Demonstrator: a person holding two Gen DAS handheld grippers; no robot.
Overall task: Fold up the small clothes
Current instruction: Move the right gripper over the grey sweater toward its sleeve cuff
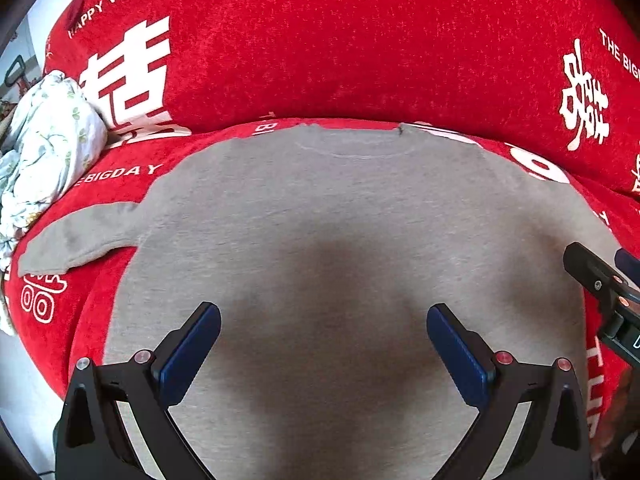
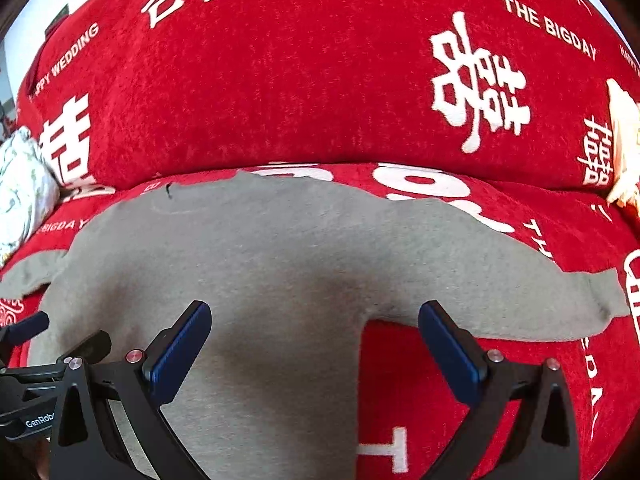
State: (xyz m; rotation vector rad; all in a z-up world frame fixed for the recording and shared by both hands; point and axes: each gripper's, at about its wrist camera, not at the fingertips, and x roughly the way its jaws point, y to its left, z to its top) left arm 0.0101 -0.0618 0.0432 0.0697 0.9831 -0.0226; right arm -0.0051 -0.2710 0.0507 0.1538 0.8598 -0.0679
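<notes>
A grey sweater lay spread flat on a red sofa cover printed with white characters and English words, its neckline toward the backrest and both sleeves stretched out to the sides. The left tool hovered over the middle of the sweater's body with its blue-padded fingers spread wide apart, gripping nothing. The right tool was likewise wide open and empty, held above the sweater's right side, one finger over the grey body and the other over the red cover just below the right sleeve. The left sleeve reached out toward a crumpled white floral cloth heaped at the left end of the seat. A cream-coloured item showed at the far right edge of the right wrist view, too cropped to identify
</notes>
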